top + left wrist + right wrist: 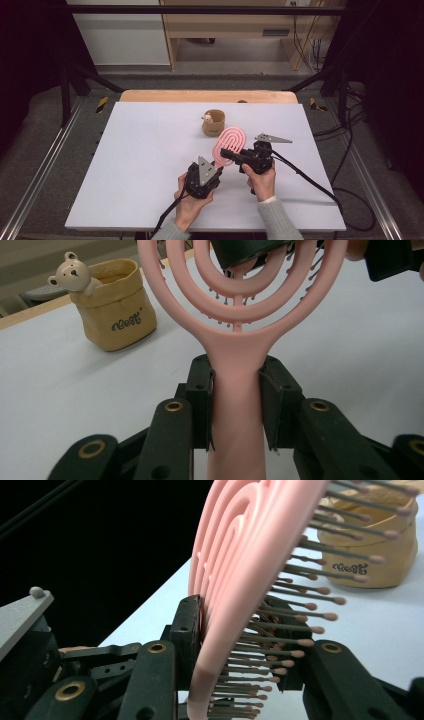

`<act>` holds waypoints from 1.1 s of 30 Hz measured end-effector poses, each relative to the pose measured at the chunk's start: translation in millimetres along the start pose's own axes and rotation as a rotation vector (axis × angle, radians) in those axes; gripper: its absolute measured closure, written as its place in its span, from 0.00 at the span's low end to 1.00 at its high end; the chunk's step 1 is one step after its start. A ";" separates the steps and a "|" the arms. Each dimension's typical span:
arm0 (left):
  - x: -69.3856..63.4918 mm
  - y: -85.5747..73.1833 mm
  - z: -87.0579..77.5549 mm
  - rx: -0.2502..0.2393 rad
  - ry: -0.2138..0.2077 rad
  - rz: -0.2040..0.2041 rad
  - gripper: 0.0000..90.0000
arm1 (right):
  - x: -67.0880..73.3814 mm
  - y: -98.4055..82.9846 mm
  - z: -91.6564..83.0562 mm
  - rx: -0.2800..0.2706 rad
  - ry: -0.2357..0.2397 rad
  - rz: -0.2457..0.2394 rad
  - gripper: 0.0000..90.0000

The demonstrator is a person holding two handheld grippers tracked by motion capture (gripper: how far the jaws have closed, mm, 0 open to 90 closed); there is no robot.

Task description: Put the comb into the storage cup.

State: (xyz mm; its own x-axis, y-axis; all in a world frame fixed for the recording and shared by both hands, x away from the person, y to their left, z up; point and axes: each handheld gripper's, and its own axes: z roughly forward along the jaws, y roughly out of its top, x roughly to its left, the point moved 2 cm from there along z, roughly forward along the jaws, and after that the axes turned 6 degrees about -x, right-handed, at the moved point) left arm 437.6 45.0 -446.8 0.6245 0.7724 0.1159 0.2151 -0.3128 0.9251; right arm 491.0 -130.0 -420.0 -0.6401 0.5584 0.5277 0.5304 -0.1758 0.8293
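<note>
The left gripper (235, 405) has its fingers (200, 395) clamped on the handle of the pink brush (235, 370), one pad on each side of the neck just below where the handle widens into the ringed head. The right gripper (240, 645) is closed across that head from the side: one of its fingers (187, 630) lies against the smooth back, the other sits in among the bristles, so both tools grip the brush at once. In the high view the brush (229, 142) is held up off the white counter (140, 165), slanting from the left gripper (216, 172) up to the right gripper (229, 154), with a small tan pouch (214, 122) carrying a bear figure (206, 118) standing upright on the counter just beyond the brush head. The main risk, as I judge it, lies in the double hold: if either hand turns or pulls while the other keeps firm, the thin rings of the head could flex or the handle could twist out of the left pads. The grip through the bristles looks the weaker one, since the pins give under pressure and the finger may slide along them. A release by the left before the right is secure could let the brush tip and drop onto the counter, or swing into the pouch and knock it over.
</note>
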 end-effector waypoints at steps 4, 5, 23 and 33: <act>-0.5 0.5 0.7 0.001 -0.001 0.002 0.77 | 1.3 -0.1 -1.2 -0.005 0.003 -0.005 0.70; -0.6 0.7 0.7 0.001 0.000 0.003 0.77 | 1.7 -0.1 -1.3 -0.008 0.005 -0.007 0.70; 3.5 10.9 -6.6 -0.002 -0.046 -0.028 0.60 | 3.6 2.7 -6.7 -0.022 -0.014 -0.032 0.71; 19.3 25.8 -18.4 -0.020 -0.157 -0.080 0.36 | 3.1 6.4 -10.4 -0.038 -0.050 -0.045 0.71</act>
State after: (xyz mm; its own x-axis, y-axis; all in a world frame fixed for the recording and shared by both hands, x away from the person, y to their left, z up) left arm 441.4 62.1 -414.0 0.7156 0.6984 -0.0149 0.2553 -0.2415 0.9362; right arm 486.6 -137.9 -411.2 -0.6339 0.6057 0.4810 0.4798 -0.1799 0.8588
